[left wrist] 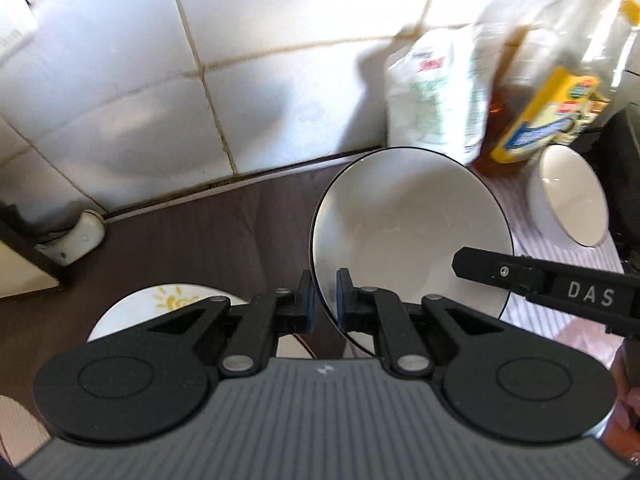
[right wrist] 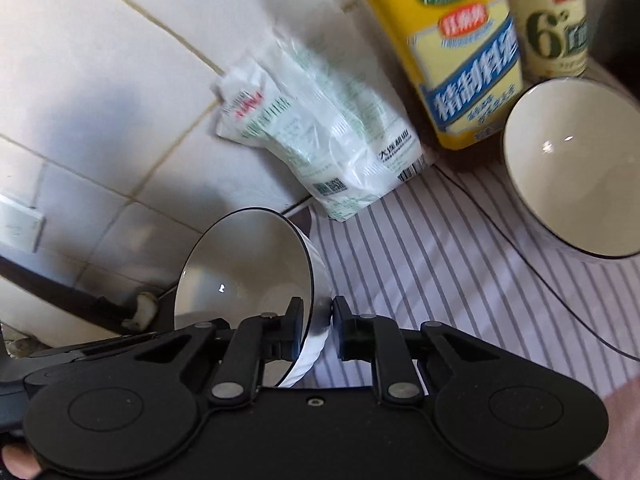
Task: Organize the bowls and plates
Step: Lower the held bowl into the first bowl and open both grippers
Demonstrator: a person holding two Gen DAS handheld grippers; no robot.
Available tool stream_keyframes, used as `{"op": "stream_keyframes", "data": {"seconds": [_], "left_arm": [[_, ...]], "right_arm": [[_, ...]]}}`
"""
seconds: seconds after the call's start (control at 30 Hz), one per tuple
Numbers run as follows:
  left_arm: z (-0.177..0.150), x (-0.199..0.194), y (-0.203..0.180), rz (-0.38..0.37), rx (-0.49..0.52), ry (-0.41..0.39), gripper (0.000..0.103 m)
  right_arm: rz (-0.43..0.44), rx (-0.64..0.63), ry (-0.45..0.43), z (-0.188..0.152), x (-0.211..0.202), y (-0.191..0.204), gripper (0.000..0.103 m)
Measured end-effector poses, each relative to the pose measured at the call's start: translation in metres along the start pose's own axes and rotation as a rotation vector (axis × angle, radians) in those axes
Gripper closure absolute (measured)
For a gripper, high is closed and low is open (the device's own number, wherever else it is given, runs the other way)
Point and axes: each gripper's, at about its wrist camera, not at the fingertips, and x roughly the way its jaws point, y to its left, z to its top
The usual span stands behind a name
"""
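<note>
From the left wrist camera, the left gripper (left wrist: 326, 300) is pinching the near rim of a white bowl (left wrist: 408, 224) between its two blue pads, so the bowl is tipped up off the dark counter (left wrist: 192, 232). I think it is held on both sides to keep it from slipping, because the right gripper (left wrist: 460, 258) reaches in over the far rim. A plate with a yellow sun (left wrist: 168, 304) sits below on the left, and a second bowl (left wrist: 568, 204) waits on the striped cloth (left wrist: 536, 312). From the right wrist camera, the right gripper (right wrist: 318, 320) is squeezed shut on the same bowl's (right wrist: 244, 264) wall, one finger inside and one outside. The bowl is smooth and shiny white with a thin dark rim and ridges outside. The other bowl (right wrist: 576, 168) stands by the yellow bottle (right wrist: 460, 60).
</note>
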Motion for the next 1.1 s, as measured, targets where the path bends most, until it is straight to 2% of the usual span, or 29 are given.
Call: {"op": "stream_keyframes", "data": {"seconds": [0.27, 0.5, 0.83, 1.1], "left_arm": [[-0.019, -0.062, -0.019, -0.003, 0.053, -0.039, 0.094], [-0.047, -0.096, -0.038, -0.001, 0.087, -0.073, 0.094], [-0.086, -0.113, -0.059, -0.015, 0.112, -0.052, 0.094], [-0.111, -0.099, -0.059, -0.022, 0.081, -0.021, 0.094]], "right_arm": [[0.053, 0.007, -0.062, -0.025, -0.068, 0.006, 0.082], [0.076, -0.011, -0.084, -0.051, -0.111, 0.010, 0.082], [0.087, 0.017, -0.115, -0.083, -0.147, 0.005, 0.081], [0.062, 0.005, -0.097, -0.098, -0.149, 0.001, 0.081]]}}
